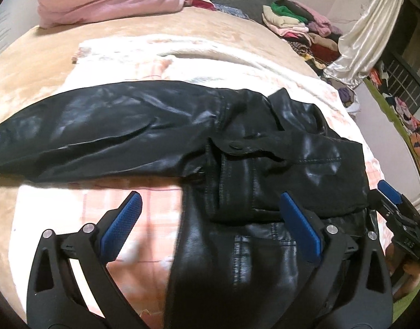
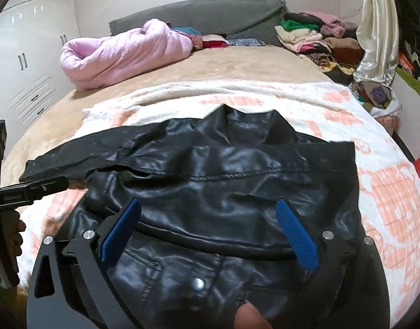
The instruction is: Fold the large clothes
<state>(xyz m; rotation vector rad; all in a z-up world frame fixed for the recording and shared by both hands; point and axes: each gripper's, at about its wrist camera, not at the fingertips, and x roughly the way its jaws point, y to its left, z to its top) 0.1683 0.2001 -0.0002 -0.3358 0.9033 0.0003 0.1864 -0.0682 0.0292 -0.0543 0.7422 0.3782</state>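
— Where's the jacket?

— The black leather jacket (image 2: pixel 215 186) lies flat on the white-and-peach blanket (image 2: pixel 388 192), one sleeve (image 1: pixel 86 126) stretched out sideways. My left claw (image 1: pixel 210 213) and right claw (image 2: pixel 210 227) both hang spread wide above it, gripping nothing.

— Anything crowding it?

— Beyond the jacket, a pink quilt (image 2: pixel 122 52); further off, a clothes pile (image 2: pixel 314 38) beside a satin curtain (image 2: pixel 377 33).
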